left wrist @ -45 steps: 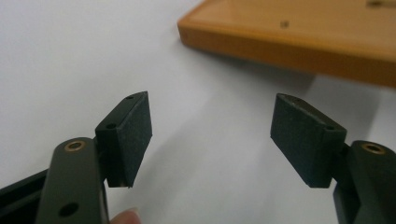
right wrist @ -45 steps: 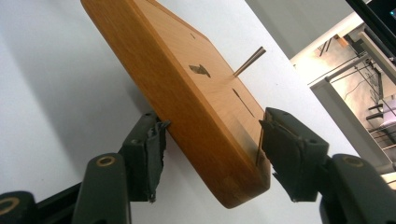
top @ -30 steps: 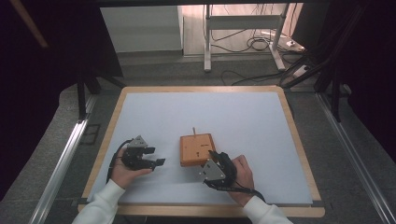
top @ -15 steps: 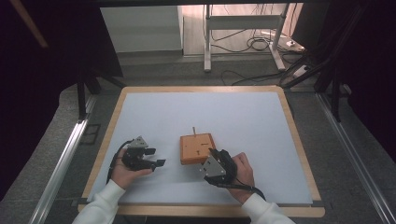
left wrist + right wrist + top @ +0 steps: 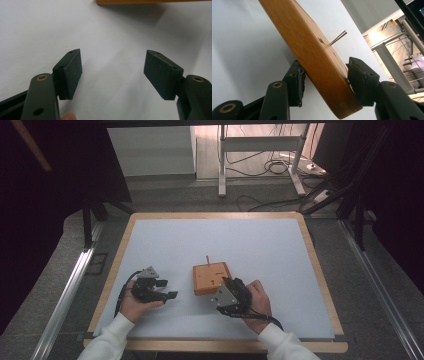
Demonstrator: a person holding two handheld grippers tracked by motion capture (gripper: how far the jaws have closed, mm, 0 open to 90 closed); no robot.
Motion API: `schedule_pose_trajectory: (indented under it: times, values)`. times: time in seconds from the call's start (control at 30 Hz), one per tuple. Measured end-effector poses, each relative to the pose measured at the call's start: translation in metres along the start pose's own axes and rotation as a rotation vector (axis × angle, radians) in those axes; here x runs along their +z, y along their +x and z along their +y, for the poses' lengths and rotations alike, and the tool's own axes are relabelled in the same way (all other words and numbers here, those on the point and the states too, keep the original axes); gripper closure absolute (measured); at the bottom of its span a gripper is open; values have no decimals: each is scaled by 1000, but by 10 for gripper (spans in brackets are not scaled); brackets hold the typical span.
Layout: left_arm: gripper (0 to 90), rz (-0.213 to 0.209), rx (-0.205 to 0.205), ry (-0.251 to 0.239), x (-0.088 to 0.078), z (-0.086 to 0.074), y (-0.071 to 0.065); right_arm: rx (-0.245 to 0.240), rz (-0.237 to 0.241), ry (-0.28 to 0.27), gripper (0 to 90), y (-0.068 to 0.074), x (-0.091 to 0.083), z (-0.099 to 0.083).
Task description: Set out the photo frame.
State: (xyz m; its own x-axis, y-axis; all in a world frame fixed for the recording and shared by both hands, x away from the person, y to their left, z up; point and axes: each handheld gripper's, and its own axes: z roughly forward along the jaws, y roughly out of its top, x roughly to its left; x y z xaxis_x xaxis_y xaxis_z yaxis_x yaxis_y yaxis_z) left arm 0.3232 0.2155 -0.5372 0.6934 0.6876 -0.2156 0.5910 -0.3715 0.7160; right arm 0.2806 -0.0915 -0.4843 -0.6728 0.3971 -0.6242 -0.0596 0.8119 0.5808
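Note:
A flat orange wooden block (image 5: 210,276) lies on the white table top (image 5: 260,245), with a thin peg (image 5: 206,259) standing up at its far edge. My right gripper (image 5: 226,283) is at the block's near right corner. In the right gripper view its jaws have just been closing, and both pads (image 5: 358,80) now press on the block (image 5: 312,55), one on each broad face; the peg (image 5: 338,37) sticks out beyond. My left gripper (image 5: 168,288) rests on the table left of the block, open with nothing between its pads (image 5: 72,72). The block's edge (image 5: 150,2) shows ahead of it.
The table has a wooden rim (image 5: 210,215). Beyond the far edge stand a metal frame (image 5: 260,155) and loose cables (image 5: 272,167) on the floor. A metal rail (image 5: 70,285) runs along the left side, another along the right (image 5: 380,285).
The right hand has shifted very slightly at the block's near corner. The left hand and the block have stayed where they were.

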Motion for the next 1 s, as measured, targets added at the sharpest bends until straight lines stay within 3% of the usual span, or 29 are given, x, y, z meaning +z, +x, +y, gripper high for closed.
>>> schedule_pose_trajectory:
  times: [0.2,0.43,1.0]
  values:
    - [304,-5,-6,-1,0,0,1,-31,16,11,531,-4,1,7]
    - [303,-12,-12,-3,0,-1,2,-34,40,11,552,-11,4,15]
    - [302,-21,-20,-1,0,-2,4,-44,142,13,610,-43,12,35]
